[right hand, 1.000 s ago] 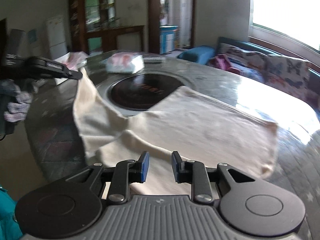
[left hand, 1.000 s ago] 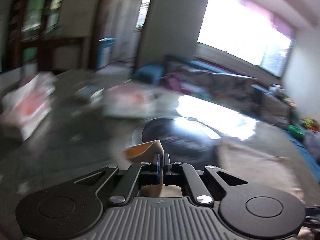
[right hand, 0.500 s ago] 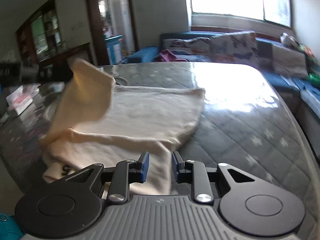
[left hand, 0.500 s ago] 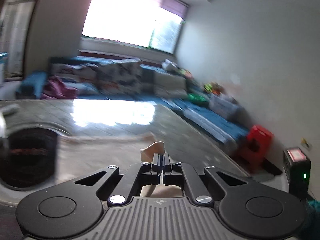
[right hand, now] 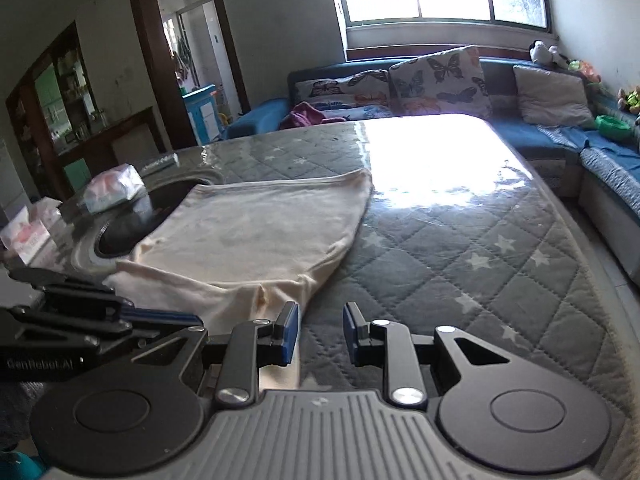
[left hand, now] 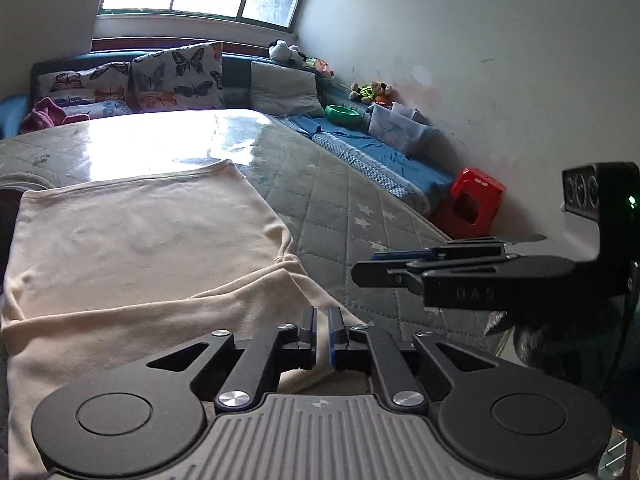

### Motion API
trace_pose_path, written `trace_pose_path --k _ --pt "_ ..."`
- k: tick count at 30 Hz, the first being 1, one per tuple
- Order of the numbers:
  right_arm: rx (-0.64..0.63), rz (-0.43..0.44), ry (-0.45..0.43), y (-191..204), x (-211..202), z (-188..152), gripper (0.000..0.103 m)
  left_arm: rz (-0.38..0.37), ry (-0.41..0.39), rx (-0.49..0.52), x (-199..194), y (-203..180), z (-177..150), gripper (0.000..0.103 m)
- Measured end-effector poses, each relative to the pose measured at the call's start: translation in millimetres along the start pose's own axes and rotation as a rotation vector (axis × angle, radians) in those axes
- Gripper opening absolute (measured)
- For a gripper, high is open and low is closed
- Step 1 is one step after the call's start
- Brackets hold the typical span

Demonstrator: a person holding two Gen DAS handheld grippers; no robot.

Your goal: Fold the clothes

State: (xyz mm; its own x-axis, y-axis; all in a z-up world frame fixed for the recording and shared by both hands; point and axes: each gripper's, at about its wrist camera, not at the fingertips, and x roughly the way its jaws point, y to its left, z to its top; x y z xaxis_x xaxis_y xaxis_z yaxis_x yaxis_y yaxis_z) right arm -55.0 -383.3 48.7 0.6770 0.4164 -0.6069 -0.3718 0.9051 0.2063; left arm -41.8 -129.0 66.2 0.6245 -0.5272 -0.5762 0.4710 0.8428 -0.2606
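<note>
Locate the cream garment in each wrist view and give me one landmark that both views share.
Left wrist view: the cream garment fills the left and centre, spread on the quilted table cover, its near edge running under the left gripper.
Right wrist view: it lies left of centre, ending just ahead of the right gripper.
Shared landmark: the butterfly cushion on the sofa under the window.

1 cream garment, 2 butterfly cushions, 1 grey cushion, 1 red stool.
</note>
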Motion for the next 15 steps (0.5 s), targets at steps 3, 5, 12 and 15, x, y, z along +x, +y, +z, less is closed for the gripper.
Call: trace_pose_path --k 3,5,12,15 --pt "-0.011 0.021 0.005 5 4 2 0.023 0.033 -0.015 -0.007 -12 14 -1 0.018" --pt "-0.029 0.042 0.014 13 11 4 0.023 0.055 -0.025 -0.011 -21 23 -2 0.018" --pt "-0.088 0.081 0.045 34 39 7 0.023 0.212 -0.016 -0.092 -40 77 -12 0.018" --pt "-0.107 0.073 0.071 38 49 6 0.02 0.25 -0.011 -0.124 -47 96 -18 0.018"
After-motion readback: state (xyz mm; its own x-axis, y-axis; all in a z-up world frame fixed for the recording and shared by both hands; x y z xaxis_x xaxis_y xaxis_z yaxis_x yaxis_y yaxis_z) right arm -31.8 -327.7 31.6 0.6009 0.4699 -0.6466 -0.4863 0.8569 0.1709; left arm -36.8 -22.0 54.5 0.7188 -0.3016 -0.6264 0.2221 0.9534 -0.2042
